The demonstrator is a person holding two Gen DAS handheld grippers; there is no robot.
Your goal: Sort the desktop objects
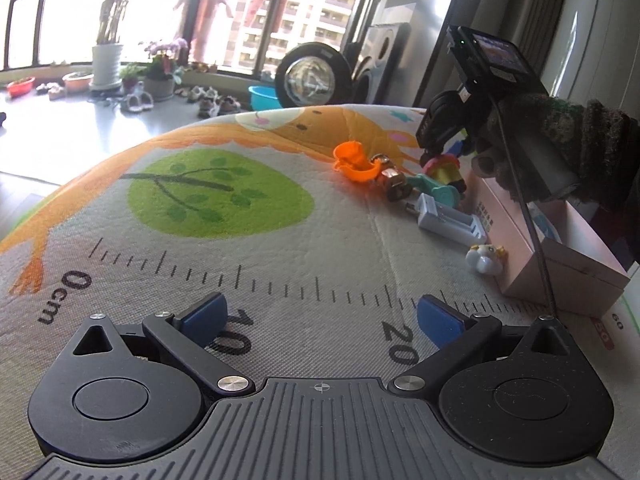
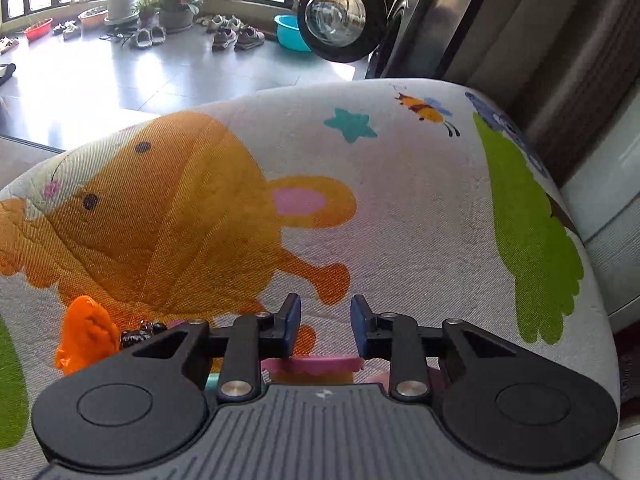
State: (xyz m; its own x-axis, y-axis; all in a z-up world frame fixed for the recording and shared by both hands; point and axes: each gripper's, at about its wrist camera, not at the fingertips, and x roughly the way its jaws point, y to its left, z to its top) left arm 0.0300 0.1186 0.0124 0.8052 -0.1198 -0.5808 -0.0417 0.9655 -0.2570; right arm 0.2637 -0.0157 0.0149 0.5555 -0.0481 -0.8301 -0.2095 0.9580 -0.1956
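In the left wrist view, small objects lie in a row on the printed play mat [image 1: 248, 248]: an orange toy [image 1: 354, 160], a metallic toy [image 1: 390, 178], a pink-and-yellow doll [image 1: 442, 166] on a teal piece, a white battery charger [image 1: 450, 219] and a white figurine [image 1: 485, 258]. A pink box [image 1: 560, 264] stands at the right. My left gripper [image 1: 320, 318] is open and empty, low over the ruler print. My right gripper [image 1: 434, 148] hangs over the doll. In the right wrist view its fingers [image 2: 325, 330] stand apart just above the doll's pink top [image 2: 316, 364], with the orange toy [image 2: 86, 340] to the left.
The mat's far edge drops to a tiled floor with shoes [image 2: 236, 36], a blue basin [image 2: 290, 32] and plant pots [image 1: 106, 64]. A washing machine door [image 2: 338, 12] and grey curtains stand at the back right.
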